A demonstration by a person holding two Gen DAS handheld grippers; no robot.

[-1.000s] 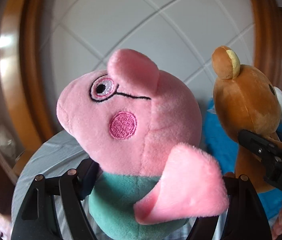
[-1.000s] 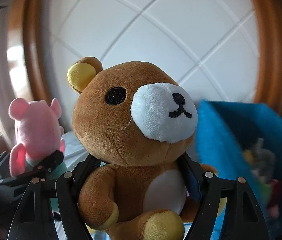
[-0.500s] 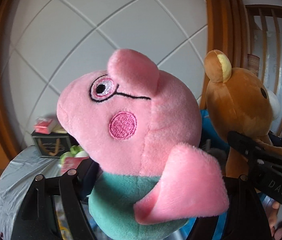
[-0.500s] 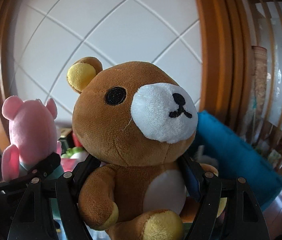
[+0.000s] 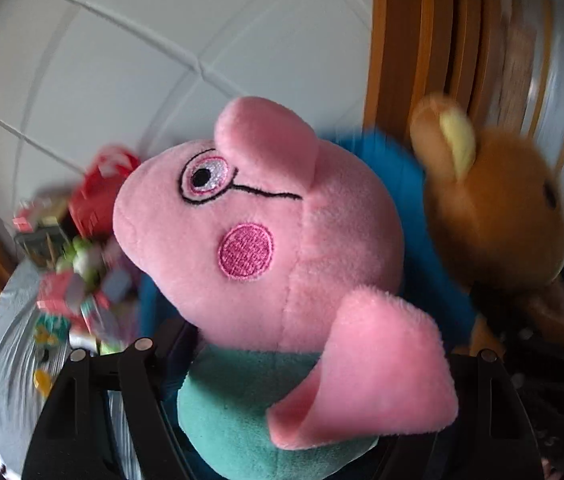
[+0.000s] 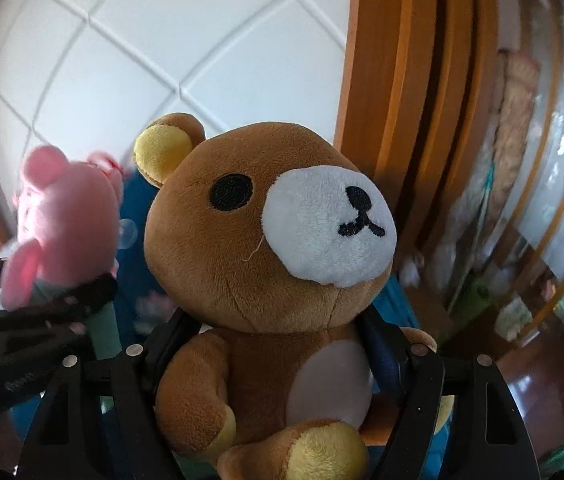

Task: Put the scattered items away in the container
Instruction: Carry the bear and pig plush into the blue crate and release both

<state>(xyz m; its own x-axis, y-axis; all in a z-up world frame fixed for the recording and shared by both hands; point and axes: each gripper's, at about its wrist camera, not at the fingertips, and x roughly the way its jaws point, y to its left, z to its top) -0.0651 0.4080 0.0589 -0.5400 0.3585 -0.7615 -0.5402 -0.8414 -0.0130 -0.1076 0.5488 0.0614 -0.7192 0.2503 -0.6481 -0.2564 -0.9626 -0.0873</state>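
Observation:
My left gripper [image 5: 282, 392] is shut on a pink pig plush [image 5: 258, 248] with a teal body, held up close to the camera. My right gripper [image 6: 278, 364] is shut on a brown bear plush [image 6: 266, 240] with a white muzzle. The bear also shows blurred at the right of the left wrist view [image 5: 498, 208]. The pig and the left gripper show at the left of the right wrist view [image 6: 62, 220]. A blue fabric container [image 5: 422, 216] lies behind both plushes, mostly hidden.
A pile of small colourful items [image 5: 78, 280] and a red box [image 5: 98, 196] lie on a grey cloth-covered surface [image 5: 14, 344] at the left. A white tiled wall [image 6: 162, 48] and an orange wooden frame [image 6: 394, 80] stand behind. A dark wood floor [image 6: 542, 392] lies at the right.
Both grippers have swung with their plushes: the background has shifted left, the item pile and blue container look nearer, and the view is motion-blurred. Both grips are unchanged.

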